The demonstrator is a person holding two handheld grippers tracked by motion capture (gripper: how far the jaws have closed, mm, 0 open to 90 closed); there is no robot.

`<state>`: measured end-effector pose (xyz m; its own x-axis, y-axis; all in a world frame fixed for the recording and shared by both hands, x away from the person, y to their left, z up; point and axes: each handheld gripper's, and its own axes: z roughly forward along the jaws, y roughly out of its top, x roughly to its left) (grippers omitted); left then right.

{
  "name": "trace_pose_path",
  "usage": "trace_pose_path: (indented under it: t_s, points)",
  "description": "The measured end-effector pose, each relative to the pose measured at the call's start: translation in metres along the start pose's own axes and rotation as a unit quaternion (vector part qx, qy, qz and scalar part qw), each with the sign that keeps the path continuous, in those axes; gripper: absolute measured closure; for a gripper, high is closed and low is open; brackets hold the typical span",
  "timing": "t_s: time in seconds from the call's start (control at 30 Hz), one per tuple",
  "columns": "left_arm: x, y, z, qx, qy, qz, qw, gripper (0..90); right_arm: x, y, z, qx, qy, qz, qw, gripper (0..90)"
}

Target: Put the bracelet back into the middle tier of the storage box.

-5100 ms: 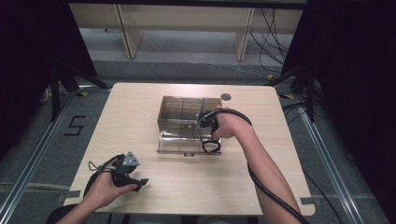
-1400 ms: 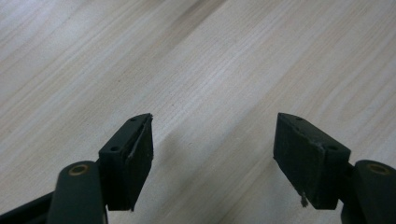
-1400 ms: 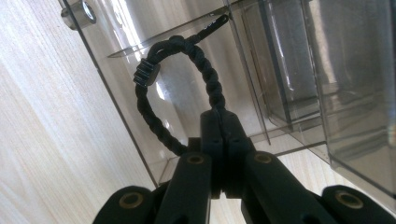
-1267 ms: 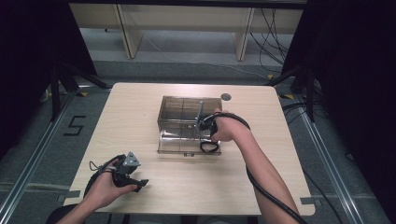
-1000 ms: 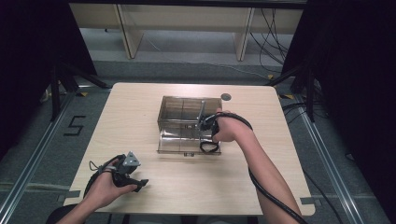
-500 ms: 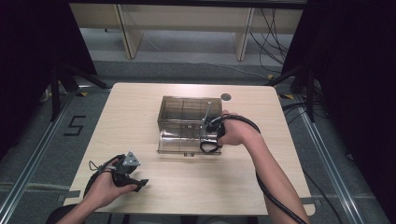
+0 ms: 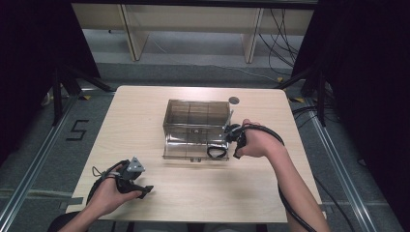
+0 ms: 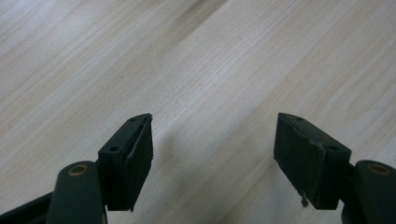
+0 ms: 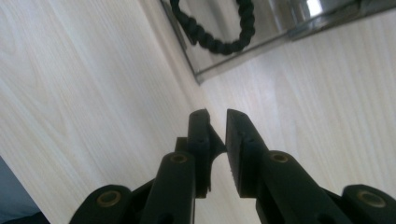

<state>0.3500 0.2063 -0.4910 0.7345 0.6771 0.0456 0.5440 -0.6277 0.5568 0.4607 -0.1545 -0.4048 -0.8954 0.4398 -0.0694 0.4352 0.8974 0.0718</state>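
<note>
The pale wood-grain table (image 7: 145,116) carried one container, a clear smoked-plastic compartment box (image 7: 196,118) set slightly beyond its centre, with its clear lid (image 7: 186,147) folded down flat onto the tabletop on the person's side. A black braided cord loop (image 7: 217,152) lay on that lid at its right end, inside the lid's raised edge; in the right gripper view the same loop (image 9: 219,28) sat just beyond the lid's corner.

Judged from this layout, the loop had been set down and released, so the placing step appeared done. Closing the lid, if wanted, remained.

The right gripper (image 7: 232,135) stood just beside the box's right end, apart from the loop. Its jaws had just been opening; they showed a narrow gap with nothing between them (image 9: 217,119).

The left gripper (image 7: 140,189) rested near the front left edge of the table, well apart from the box. Its jaws were spread wide over bare wood, holding nothing (image 8: 212,144).

Open tabletop lay to the right of the box and along the whole front, giving room to withdraw. The nearest obstruction was the lid's corner; a small dark round disc (image 7: 234,100) sat beyond the box, near the far edge.
</note>
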Motion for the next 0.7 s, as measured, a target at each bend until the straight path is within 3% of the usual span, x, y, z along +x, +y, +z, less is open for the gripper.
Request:
trace_pose_path:
  t_s: [0.03, 0.17, 0.2, 0.3, 0.4, 0.5, 0.67, 0.7]
  points:
    - [0.001, 0.000, 0.000, 0.003, -0.003, 0.001, 1.0000, 28.4, 0.001, -0.003, 0.001, 0.002, 0.002, 0.009, 1.0000, 80.1]
    - [0.000, 0.000, 0.000, 0.002, -0.002, 0.000, 1.0000, 28.4, 0.002, -0.015, 0.005, 0.004, 0.006, 0.007, 1.0000, 79.6]
    - [-0.001, 0.000, 0.000, 0.005, -0.006, -0.013, 0.9999, 28.4, 0.002, -0.017, 0.006, 0.007, 0.005, 0.013, 0.9999, 79.5]
    - [-0.001, -0.001, 0.001, -0.003, 0.001, -0.014, 0.9999, 28.4, 0.002, -0.025, 0.008, 0.004, 0.006, 0.011, 0.9999, 79.0]
    - [-0.001, -0.001, 0.002, -0.002, 0.000, -0.011, 0.9999, 28.4, 0.006, -0.032, 0.010, 0.010, 0.010, 0.030, 0.9995, 78.5]
    - [-0.001, -0.001, 0.002, -0.001, 0.000, -0.011, 0.9999, 28.4, 0.005, -0.040, 0.014, 0.001, 0.011, 0.024, 0.9996, 77.9]
    - [-0.001, -0.001, 0.002, -0.004, -0.004, -0.016, 0.9999, 28.3, 0.009, -0.050, 0.018, 0.000, 0.017, 0.050, 0.9986, 76.6]
    - [-0.001, -0.001, 0.002, -0.001, -0.003, -0.015, 0.9999, 28.3, 0.007, -0.052, 0.020, -0.005, 0.017, 0.041, 0.9990, 76.5]
